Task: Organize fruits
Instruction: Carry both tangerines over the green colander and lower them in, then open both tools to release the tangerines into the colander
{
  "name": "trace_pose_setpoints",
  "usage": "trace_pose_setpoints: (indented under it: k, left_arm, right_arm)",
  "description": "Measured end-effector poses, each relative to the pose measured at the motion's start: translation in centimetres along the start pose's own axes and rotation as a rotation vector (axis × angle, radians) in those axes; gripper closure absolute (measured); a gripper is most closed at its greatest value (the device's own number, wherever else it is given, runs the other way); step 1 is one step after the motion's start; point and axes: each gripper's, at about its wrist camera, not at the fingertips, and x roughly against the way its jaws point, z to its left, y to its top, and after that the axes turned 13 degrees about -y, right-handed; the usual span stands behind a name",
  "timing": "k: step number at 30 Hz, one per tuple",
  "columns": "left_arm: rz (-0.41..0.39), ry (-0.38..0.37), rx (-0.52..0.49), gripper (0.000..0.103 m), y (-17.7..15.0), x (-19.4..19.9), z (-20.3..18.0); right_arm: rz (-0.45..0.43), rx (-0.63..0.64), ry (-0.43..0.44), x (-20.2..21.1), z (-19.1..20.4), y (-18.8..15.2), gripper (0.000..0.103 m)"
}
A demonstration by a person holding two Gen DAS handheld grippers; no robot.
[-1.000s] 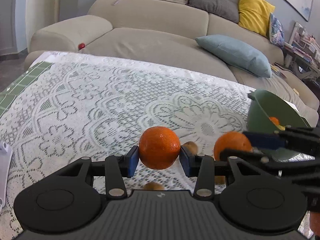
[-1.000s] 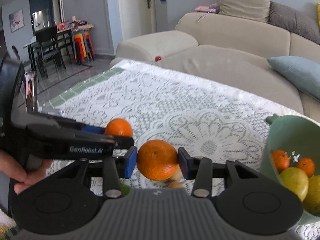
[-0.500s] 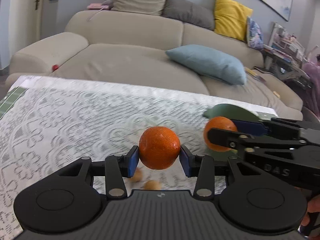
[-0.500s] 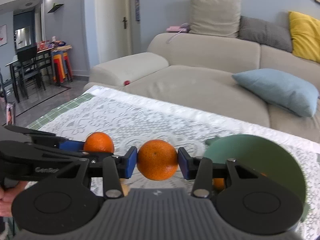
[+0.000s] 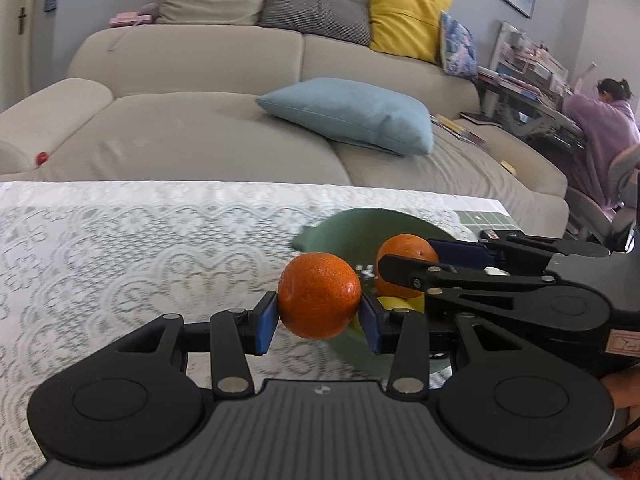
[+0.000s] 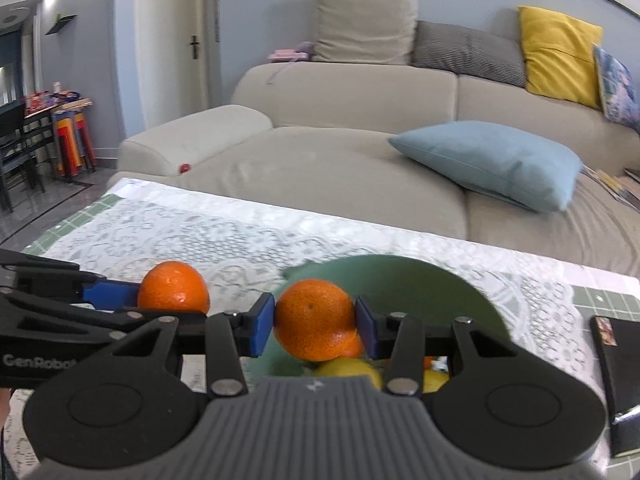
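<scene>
Oranges: 2 in play, 1 per gripper, both in the carry-to-bowl step.

Left wrist view: left gripper [image 5: 320, 322] pinches the left orange [image 5: 319, 295] between its blue pads, frame centre, at the bowl's [image 5: 360, 226] near-left rim. Right gripper [image 5: 404, 268] enters from the right, clamping the right orange [image 5: 406, 248] over the bowl.

Right wrist view: right gripper [image 6: 315, 326] pinches its orange [image 6: 314, 318] at lower centre, above the bowl [image 6: 420, 284] and a lemon [image 6: 346, 368]. Stem dimple faces the camera. Fruit is near-round, no real long axis.

Next, I'd say: lower, spread fingers, right first; left needs to move further right over the bowl.
</scene>
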Motion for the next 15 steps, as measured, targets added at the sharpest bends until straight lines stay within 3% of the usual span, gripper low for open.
trace_pose_setpoints:
  k: [9,15]
  left_arm:
    - [0.037,-0.067,-0.011,0.054,0.9,-4.1,-1.9]
    - [0.066,-0.108,0.008,0.054,0.7,-6.3,-2.1]
  right_arm:
    - [0.049,-0.012,-0.105,-2.4,-3.7,-0.8,0.061]
    - [0.081,-0.027,-0.106,-4.0,-5.7,-1.6,0.061]
